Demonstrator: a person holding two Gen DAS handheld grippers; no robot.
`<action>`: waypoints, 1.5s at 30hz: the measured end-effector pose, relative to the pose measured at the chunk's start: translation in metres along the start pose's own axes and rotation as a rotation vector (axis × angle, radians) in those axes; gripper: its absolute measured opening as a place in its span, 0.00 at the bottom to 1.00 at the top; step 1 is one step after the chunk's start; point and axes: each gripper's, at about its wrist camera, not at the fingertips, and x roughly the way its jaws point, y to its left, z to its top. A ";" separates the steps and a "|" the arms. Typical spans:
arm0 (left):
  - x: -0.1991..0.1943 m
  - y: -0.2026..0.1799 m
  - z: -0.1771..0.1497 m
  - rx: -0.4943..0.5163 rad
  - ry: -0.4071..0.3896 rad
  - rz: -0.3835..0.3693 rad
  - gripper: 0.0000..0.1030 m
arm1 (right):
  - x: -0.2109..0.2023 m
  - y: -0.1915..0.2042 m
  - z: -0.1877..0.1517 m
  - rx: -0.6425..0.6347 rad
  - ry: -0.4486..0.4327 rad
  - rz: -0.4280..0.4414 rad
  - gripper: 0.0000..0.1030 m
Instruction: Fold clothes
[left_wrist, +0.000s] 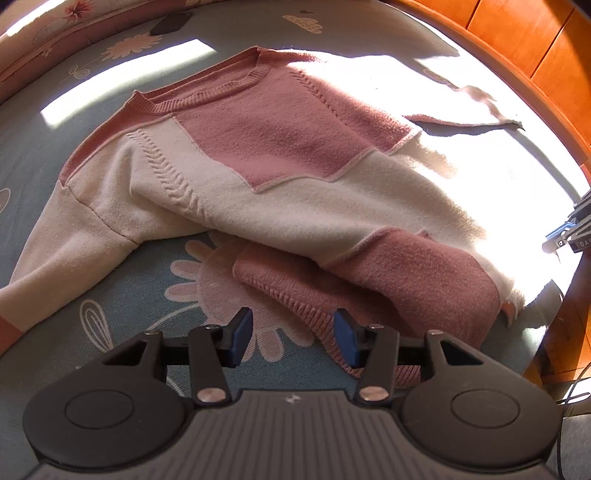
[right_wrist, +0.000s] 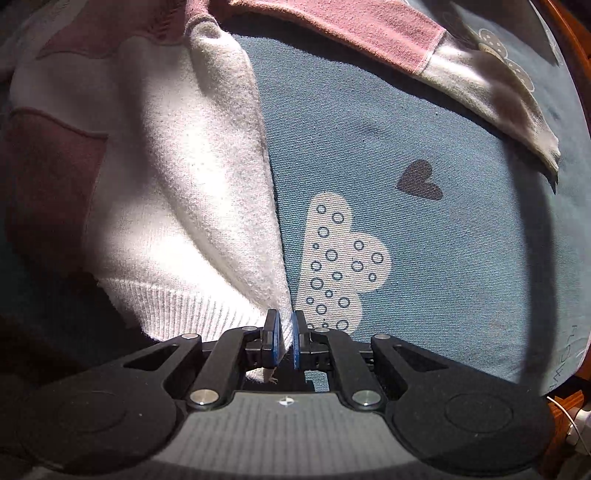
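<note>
A pink and cream knit sweater (left_wrist: 266, 155) lies spread on a blue flowered bedsheet (left_wrist: 159, 266), collar at the far side, one sleeve trailing to the lower left. Its pink ribbed hem (left_wrist: 325, 325) is bunched near me. My left gripper (left_wrist: 291, 338) hovers open just above that hem, nothing between its blue pads. In the right wrist view my right gripper (right_wrist: 284, 341) is shut on the cream ribbed hem corner (right_wrist: 207, 314) of the sweater (right_wrist: 177, 184), and the cloth rises from the sheet (right_wrist: 424, 258). The other sleeve (right_wrist: 461, 74) lies at the top right.
An orange wooden bed frame (left_wrist: 524, 55) curves along the right side. A flowered pillow or quilt edge (left_wrist: 55, 29) sits at the top left. Strong sunlight washes out the sweater's right part. A white cable (right_wrist: 569, 417) shows at the lower right.
</note>
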 end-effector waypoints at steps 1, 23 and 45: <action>0.002 0.000 0.000 0.004 0.003 0.000 0.48 | -0.002 0.003 0.002 -0.008 -0.010 -0.012 0.09; -0.001 0.083 -0.044 -0.317 0.008 0.114 0.49 | -0.022 0.259 0.097 -0.455 -0.403 0.216 0.27; -0.024 0.115 -0.086 -0.495 -0.054 0.051 0.49 | -0.056 0.247 0.093 -0.530 -0.322 0.475 0.12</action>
